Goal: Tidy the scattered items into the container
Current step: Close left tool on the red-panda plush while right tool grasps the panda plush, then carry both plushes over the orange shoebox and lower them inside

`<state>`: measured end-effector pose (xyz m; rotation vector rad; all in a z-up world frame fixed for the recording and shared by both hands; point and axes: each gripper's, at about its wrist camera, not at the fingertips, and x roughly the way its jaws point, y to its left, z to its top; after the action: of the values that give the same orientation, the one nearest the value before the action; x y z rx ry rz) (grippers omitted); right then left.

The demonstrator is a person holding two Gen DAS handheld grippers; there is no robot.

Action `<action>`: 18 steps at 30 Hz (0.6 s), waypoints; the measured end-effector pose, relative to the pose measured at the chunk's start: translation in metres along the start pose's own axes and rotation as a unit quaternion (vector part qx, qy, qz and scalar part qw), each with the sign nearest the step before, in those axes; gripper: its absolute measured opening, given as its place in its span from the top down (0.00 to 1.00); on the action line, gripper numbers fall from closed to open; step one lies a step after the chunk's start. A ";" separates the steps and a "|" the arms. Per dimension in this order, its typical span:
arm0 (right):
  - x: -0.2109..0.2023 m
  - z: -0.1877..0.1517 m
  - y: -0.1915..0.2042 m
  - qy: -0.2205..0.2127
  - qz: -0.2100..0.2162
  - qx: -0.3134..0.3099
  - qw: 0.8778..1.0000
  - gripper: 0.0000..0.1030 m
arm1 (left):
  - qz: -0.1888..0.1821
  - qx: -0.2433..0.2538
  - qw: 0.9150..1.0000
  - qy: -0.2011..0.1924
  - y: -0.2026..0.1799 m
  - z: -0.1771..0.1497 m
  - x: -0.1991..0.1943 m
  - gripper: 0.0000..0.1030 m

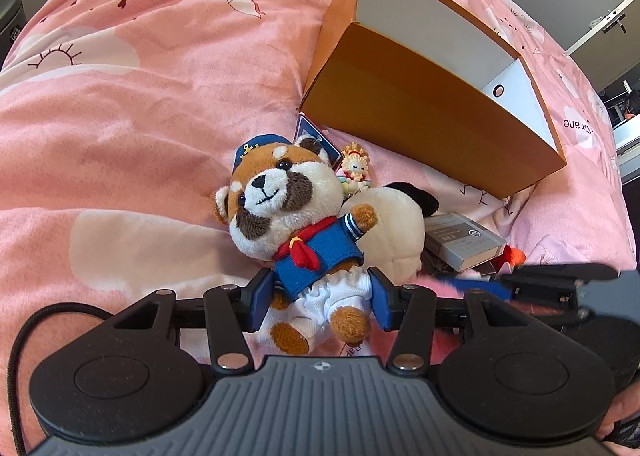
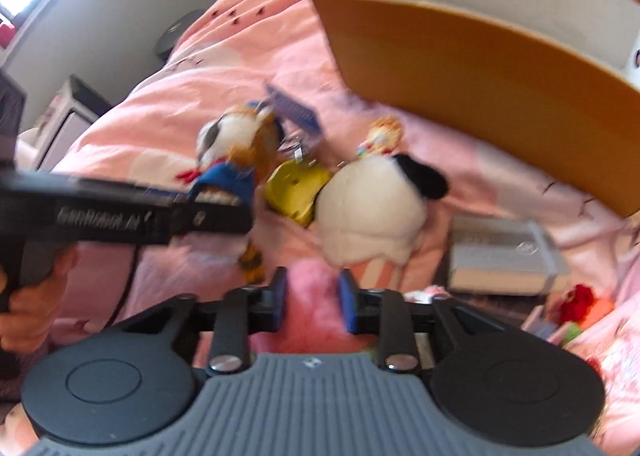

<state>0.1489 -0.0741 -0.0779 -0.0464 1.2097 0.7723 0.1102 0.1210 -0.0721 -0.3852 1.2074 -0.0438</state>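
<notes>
A pink bedspread printed with suns, clouds and small hearts fills both views. On it, in the upper right of the left wrist view, sits an orange cardboard box with a white interior, open at the top; nothing is visible inside it from either angle.

Below the box the items lie clustered together. A cream and black plush rests at centre right, touching the red panda plush, which wears a blue sailor jacket, red neckerchief, blue cap and white shorts. A grey boxed book or pack lies just right of the cream plush, near the box's lower corner. A yellow object, seen only in the right wrist view, sits between the two plush toys. A small figurine with a sun-like face lies just beside the panda's head, and a blue tag shows behind that head. A red and orange item lies at the right edge, too blurred to identify.

The left gripper has its blue pads against both sides of the panda's white shorts, clamped on it. The right gripper is partly apart over a pink fluffy object; contact with the pads cannot be confirmed in the blur.
</notes>
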 end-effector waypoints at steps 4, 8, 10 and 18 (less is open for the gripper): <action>-0.010 0.015 -0.019 -0.034 -0.003 0.036 0.999 0.53 | 0.002 0.002 1.000 0.001 0.000 0.000 0.002 0.43; 0.005 0.030 -0.039 -0.014 -0.032 0.052 0.998 0.51 | 0.001 0.006 1.000 0.001 -0.001 0.001 0.004 0.43; 0.019 0.030 -0.044 0.014 -0.022 0.054 0.998 0.45 | 0.002 0.007 1.000 0.001 -0.002 0.001 0.005 0.43; 0.064 0.025 -0.033 0.057 -0.005 0.035 0.998 0.34 | 0.012 0.010 1.000 0.004 0.001 0.003 0.012 0.43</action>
<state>0.1962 -0.0557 -0.1344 -0.0394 1.3436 0.7259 0.1170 0.1198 -0.0826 -0.3529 1.2178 -0.0377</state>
